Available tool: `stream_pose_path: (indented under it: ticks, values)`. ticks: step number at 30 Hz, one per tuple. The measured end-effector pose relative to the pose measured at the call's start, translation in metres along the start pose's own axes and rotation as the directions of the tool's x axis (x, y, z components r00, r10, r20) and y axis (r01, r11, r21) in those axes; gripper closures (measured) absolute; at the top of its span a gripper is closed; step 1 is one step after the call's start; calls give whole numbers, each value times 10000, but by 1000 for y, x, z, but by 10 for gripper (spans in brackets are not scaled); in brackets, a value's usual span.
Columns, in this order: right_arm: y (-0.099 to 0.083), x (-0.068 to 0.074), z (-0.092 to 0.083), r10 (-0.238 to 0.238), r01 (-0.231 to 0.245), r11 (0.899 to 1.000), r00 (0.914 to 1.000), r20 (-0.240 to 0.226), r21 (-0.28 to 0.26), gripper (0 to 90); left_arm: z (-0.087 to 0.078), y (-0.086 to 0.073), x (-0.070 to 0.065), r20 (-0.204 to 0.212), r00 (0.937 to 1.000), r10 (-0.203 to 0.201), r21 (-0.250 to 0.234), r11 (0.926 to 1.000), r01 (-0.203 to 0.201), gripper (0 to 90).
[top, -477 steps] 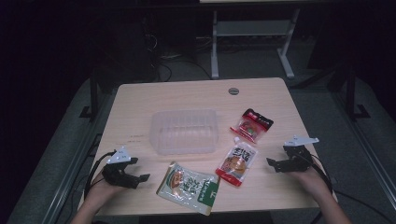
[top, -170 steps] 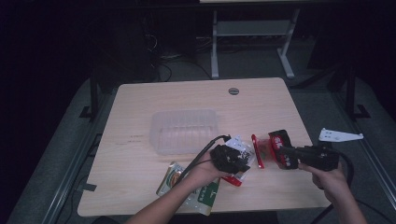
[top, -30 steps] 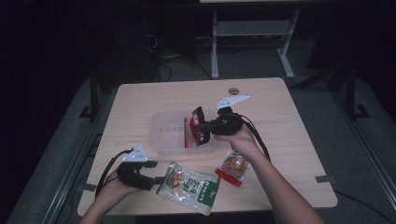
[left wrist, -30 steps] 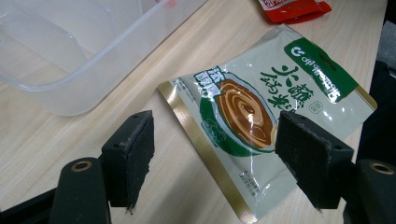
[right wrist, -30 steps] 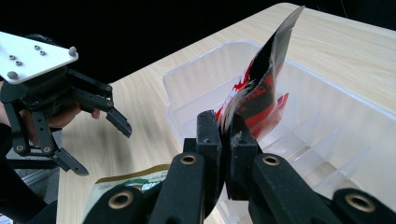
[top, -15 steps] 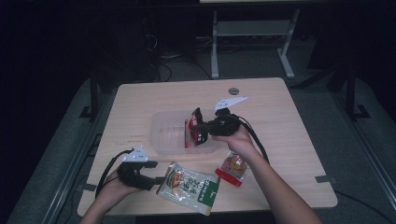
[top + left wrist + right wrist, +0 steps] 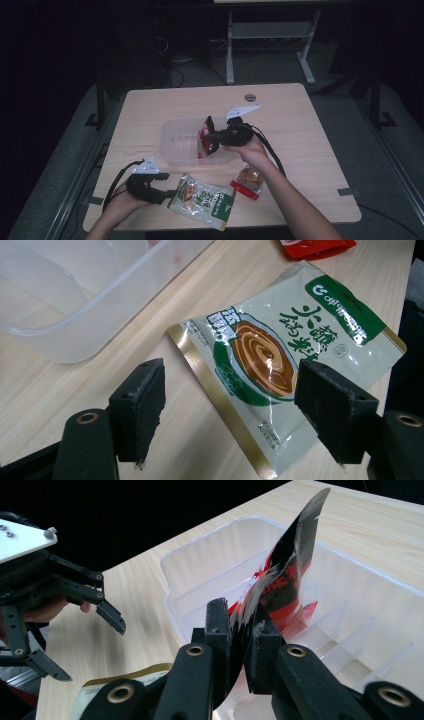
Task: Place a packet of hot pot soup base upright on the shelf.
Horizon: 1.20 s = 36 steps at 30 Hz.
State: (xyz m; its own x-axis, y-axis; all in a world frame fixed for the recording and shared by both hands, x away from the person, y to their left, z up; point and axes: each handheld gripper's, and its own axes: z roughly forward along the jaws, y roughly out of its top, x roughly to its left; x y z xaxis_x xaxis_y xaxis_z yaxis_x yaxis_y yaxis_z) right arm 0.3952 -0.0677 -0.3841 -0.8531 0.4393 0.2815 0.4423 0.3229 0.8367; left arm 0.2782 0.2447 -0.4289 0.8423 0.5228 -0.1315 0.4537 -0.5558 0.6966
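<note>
Right tongs [image 7: 241,625] grip red packet [image 7: 285,575] (upright).

the red packet [image 7: 280,580] is partly hidden between the right tool's [image 7: 242,630] jaws.

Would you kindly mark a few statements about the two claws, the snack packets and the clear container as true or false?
1. The right claw is shut on the red-and-black packet. True.
2. The left claw grips the green packet. False: its jaws stand open, the packet lying flat on the table beyond them.
3. The red-and-black packet is held over the clear container. True.
4. The orange packet lies inside the container. False: it lies on the table, near the person's right forearm.
</note>
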Motion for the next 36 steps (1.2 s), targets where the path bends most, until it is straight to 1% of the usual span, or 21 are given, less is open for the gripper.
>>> stream_pose_path:
  ticks: [6,8,13,16,20,22,24,26,28,32,34,35,36]
  values:
    - [0,0,5,40,-41,10000,10000,73,16,782,1,-1,0,19,10000,9,57,10000,-9,282]
    - [0,0,6,77,-77,10000,9999,83,62,751,1,-1,0,11,10000,39,84,10000,-39,282]
    - [0,0,7,198,-199,9998,9996,212,36,609,2,-1,0,14,10000,46,54,10000,-46,282]
    - [1,0,5,299,-299,9996,9984,473,10,498,2,-2,0,11,10000,38,39,10000,-38,282]
    - [2,1,1,325,-330,9994,9983,493,87,373,2,-2,1,15,10000,55,31,10000,-55,282]
    - [4,3,-2,211,-223,9996,9980,600,192,304,2,-2,0,17,10000,38,20,10000,-38,282]
    - [5,5,-6,55,-76,9993,9983,573,357,256,2,-2,0,14,10000,61,31,10000,-61,282]
    - [6,7,-11,-159,128,9986,9979,624,507,223,2,-2,1,16,10000,93,43,9999,-93,281]
    - [7,9,-16,-288,257,9985,9974,666,482,220,2,-1,0,20,9999,104,29,9999,-104,281]
    - [6,10,-28,-334,309,9989,9966,751,349,206,2,-1,0,11,9999,143,33,9999,-143,281]
    - [5,11,-35,-391,359,9984,9962,772,429,184,1,-2,1,0,9999,139,33,9999,-139,281]
    - [4,12,-38,-456,421,9981,9957,810,450,178,2,-2,0,25,10000,30,22,10000,-30,282]
    - [2,13,-43,-505,461,9975,9950,856,526,177,2,-2,0,3,10000,98,40,9999,-98,281]
